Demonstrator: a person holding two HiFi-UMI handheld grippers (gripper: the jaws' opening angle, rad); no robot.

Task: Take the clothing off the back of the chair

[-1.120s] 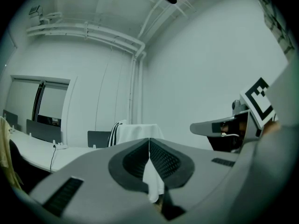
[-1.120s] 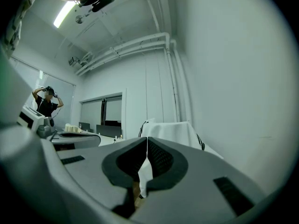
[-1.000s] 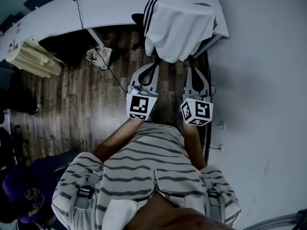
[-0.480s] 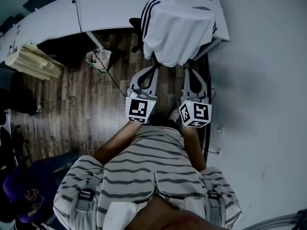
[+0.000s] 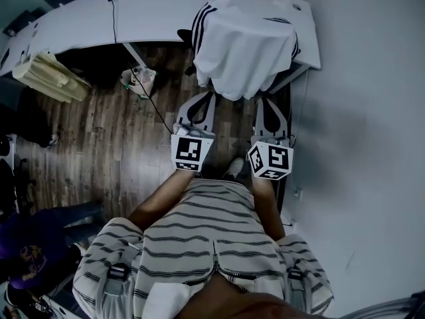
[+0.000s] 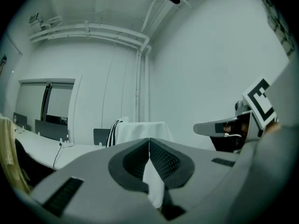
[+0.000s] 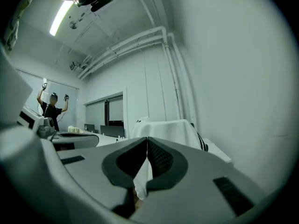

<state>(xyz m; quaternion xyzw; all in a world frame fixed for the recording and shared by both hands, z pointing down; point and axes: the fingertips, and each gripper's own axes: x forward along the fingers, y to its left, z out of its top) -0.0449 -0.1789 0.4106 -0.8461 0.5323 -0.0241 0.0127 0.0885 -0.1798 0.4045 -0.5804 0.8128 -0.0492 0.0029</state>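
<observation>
A white garment with black stripes (image 5: 242, 52) hangs over the back of a chair at the desk's end. It also shows ahead in the left gripper view (image 6: 140, 130) and the right gripper view (image 7: 163, 129). My left gripper (image 5: 206, 97) and right gripper (image 5: 265, 100) are held level side by side, just short of the garment's lower hem and pointing at it. Both are shut, with nothing between the jaws. The chair itself is mostly hidden under the cloth.
A long white curved desk (image 5: 133, 12) runs left from the chair. Beige fabric (image 5: 46, 78) hangs off it, and a small bag (image 5: 139, 80) with a cable lies on the wooden floor. A white wall (image 5: 372, 111) stands close on the right. Another person (image 7: 51, 108) stands far off.
Both grippers have moved forward toward the chair, and the garment's hem now sits just over their tips. The jaws have stayed shut.
</observation>
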